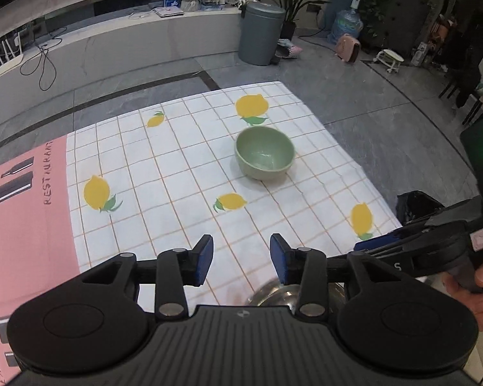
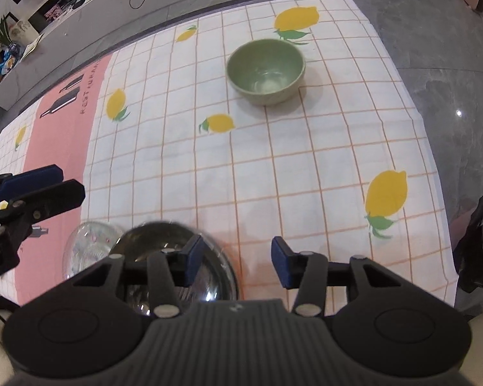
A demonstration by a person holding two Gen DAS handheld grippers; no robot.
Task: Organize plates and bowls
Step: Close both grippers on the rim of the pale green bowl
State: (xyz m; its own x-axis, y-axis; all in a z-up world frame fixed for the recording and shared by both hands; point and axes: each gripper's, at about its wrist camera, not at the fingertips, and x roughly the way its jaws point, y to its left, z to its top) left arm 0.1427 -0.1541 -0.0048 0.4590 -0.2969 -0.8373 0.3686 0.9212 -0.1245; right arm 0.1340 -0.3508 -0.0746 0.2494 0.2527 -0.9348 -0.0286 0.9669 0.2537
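Green bowl (image 2: 266, 71) on lemon-print cloth (image 2: 306, 167); pink strip reads "RESTAURANT".
Left gripper (image 1: 241, 261) and right gripper (image 2: 234, 262): jaws part-open, nothing held.

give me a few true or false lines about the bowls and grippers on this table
1. The green bowl stands upright and empty. True.
2. The right gripper is clamped on the green bowl. False: its jaws are open with nothing between them.
3. A metal bowl sits at the near edge beside a clear glass dish. True.
4. The left gripper holds a plate. False: it is open and empty.
5. The tablecloth is plain blue. False: white grid with lemons.
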